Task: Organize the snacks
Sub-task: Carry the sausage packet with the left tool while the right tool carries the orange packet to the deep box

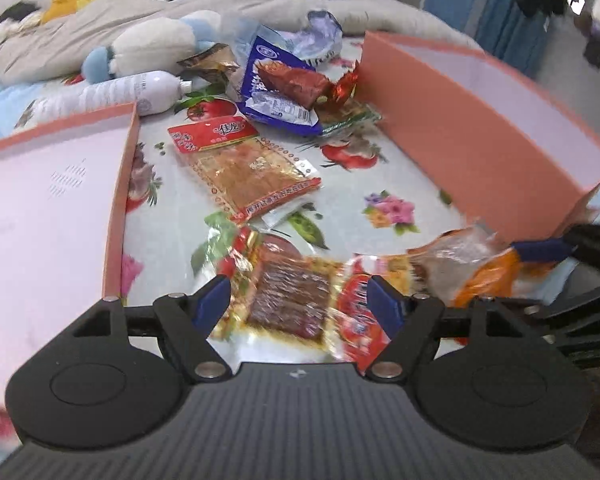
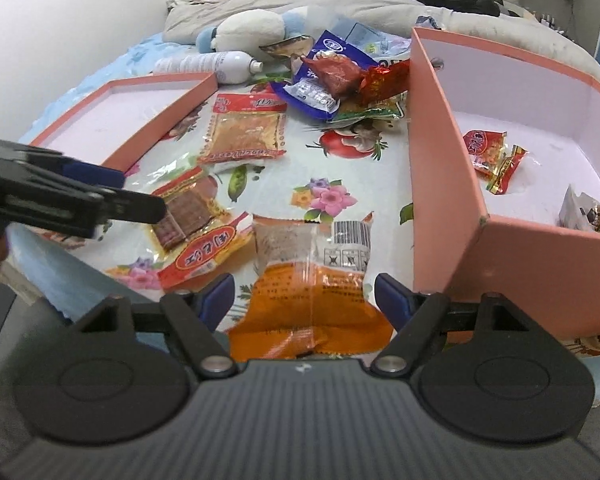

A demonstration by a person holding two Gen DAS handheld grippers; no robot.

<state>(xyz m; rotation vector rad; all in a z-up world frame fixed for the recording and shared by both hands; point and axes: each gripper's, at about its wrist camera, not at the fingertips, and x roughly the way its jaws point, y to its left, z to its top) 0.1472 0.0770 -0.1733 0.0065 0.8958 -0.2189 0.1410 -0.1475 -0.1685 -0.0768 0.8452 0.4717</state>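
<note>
A floral tablecloth [image 2: 340, 160] covers the surface, with a rumpled grey blanket [image 2: 300, 4] behind it. The deep pink box [image 2: 440, 160] stands on the right side; inside it lie a few small red wrapped snacks [image 2: 488, 156] and a pale packet near its front wall. The shallow pink lid [image 2: 140, 116] lies on the left side, open side up.

Between box and lid the snacks are scattered. At the far end a blue packet [image 1: 276, 92] sits in a heap with red and green wrappers, just beside a white spray bottle [image 1: 112, 94] lying on its side and a plush toy [image 1: 148, 46]. Nearer the middle lies a flat orange-brown packet with a red header [image 1: 244, 168].

The left gripper [image 1: 298, 304] is spread wide — its blue-tipped fingers straddle a dark meat-strip packet [image 1: 288, 304] without clearly closing on it. The right gripper [image 2: 304, 300] is likewise wide open, fingers either side of an orange-and-clear packet [image 2: 312, 280] that lies flat on the cloth just beside the box's near corner.
</note>
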